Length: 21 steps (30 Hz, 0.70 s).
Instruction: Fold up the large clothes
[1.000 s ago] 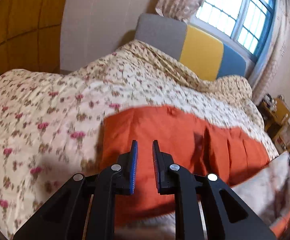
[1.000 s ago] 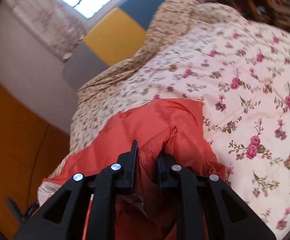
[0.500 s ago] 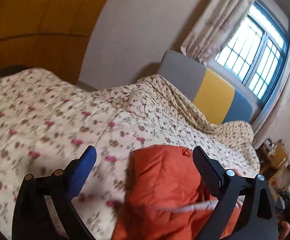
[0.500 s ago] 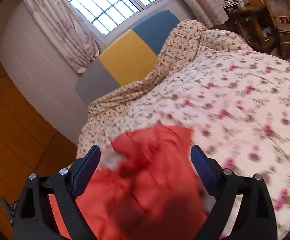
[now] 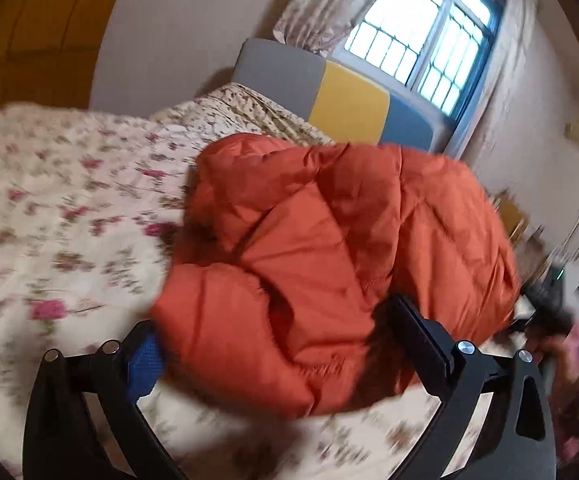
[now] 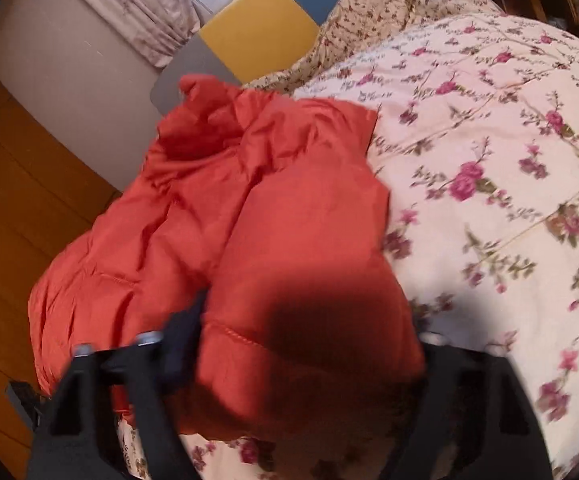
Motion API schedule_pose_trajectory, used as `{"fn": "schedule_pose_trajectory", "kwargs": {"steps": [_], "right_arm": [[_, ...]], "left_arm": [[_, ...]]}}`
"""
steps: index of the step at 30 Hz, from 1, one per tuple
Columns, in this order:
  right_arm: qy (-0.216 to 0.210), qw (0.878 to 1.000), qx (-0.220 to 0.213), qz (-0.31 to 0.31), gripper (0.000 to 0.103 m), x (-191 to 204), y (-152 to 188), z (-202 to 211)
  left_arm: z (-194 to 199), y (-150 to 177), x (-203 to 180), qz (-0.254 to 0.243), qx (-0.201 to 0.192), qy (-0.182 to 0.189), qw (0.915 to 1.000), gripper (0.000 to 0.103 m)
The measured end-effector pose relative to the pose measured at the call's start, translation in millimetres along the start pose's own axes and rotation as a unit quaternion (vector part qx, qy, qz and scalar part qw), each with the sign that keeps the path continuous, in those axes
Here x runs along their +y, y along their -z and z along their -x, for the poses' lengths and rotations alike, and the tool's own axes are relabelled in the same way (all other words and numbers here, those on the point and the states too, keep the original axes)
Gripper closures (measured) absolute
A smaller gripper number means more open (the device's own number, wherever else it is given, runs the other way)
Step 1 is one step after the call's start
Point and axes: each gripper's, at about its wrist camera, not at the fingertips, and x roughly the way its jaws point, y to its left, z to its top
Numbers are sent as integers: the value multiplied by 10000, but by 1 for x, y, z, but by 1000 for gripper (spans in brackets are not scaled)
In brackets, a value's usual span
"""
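Note:
A puffy orange jacket (image 5: 329, 248) lies bundled in thick folds on the floral bedspread (image 5: 61, 216). My left gripper (image 5: 279, 344) has its jaws opening to full width. The jacket's near bulge sits between them, and the blue pad (image 5: 145, 360) shows just at the cloth's left edge without squeezing it. In the right wrist view the jacket (image 6: 217, 208) fills the middle. My right gripper (image 6: 307, 340) has its jaws closing around a fat near fold. The left finger (image 6: 185, 332) is beside that fold and the right finger is mostly hidden behind it.
A grey, yellow and blue headboard (image 5: 345, 96) stands at the far end under a barred window (image 5: 421, 40) with curtains. Wooden wardrobe panels (image 6: 13, 184) line one side. A blurred hand and dark gear (image 5: 549, 320) show at the right edge. Floral bedspread (image 6: 489, 160) extends right of the jacket.
Both grippers were shut a second ago, the right one on a jacket fold, then opened wide. Both have since dropped toward the jacket, which now lies doubled in a thicker bundle.

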Motion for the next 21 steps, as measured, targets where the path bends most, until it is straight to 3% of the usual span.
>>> {"fn": "schedule_pose_trajectory", "kwargs": {"steps": [1,2,5,7,18,21], "right_arm": [[-161,9998,25,-90,61,1,0,1],[-245,9996,36,-132,70,2,1,2],[-244,9996,116,89,77,10,0,12],[-231,9994,175,190,78,14,1,22],[-212,9990,353,183,76,-6,61,102],[-26,9992,364,157,55,-15,74,117]], "left_arm": [[-7,-5,3,227,71,99,9997,11],[-13,-9,5,391,182,161,9989,32],[-19,-14,2,386,422,146,9983,60],[-12,-13,-2,276,500,228,9981,67],[73,38,-29,-47,784,635,9949,71],[89,48,-35,-151,762,581,9953,51]]}}
